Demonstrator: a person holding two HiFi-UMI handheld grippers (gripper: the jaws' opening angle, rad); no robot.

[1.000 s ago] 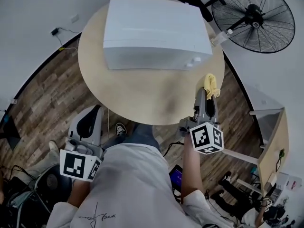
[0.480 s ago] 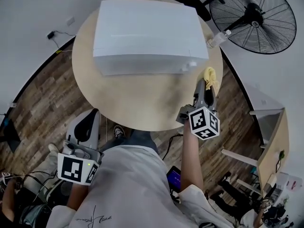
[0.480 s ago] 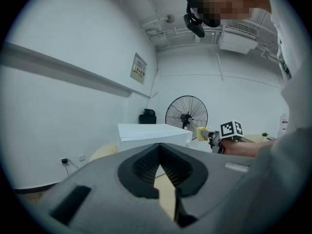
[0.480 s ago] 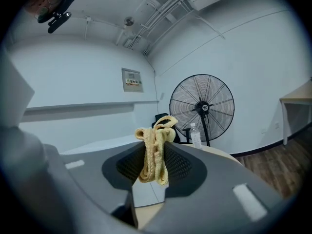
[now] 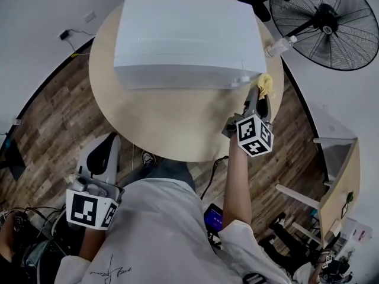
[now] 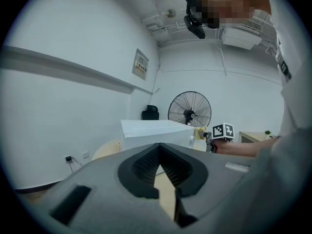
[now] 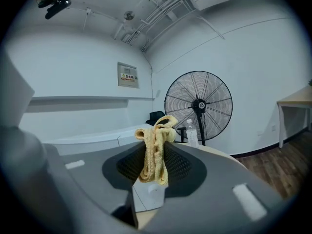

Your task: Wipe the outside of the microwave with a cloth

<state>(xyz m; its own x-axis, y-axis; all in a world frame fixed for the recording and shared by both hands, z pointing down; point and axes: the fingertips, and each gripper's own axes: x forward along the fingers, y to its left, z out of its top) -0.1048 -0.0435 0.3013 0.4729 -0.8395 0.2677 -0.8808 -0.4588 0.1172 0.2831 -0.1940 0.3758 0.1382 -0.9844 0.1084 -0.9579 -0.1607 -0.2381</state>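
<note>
Wiping seems barely started: right gripper clamps a yellow cloth against the microwave corner just ahead; left gripper, jaws together and empty, hangs well behind.

Fan clipped by picture edge; wall sign print unreadable.

The person wears a loose white short-sleeved T-shirt with a small dark handwritten-style print towards its left side, and blue jeans. The left gripper and right gripper have smooth grey shells and dark ribbed pads. Each carries a white cube printed with black square markers.
</note>
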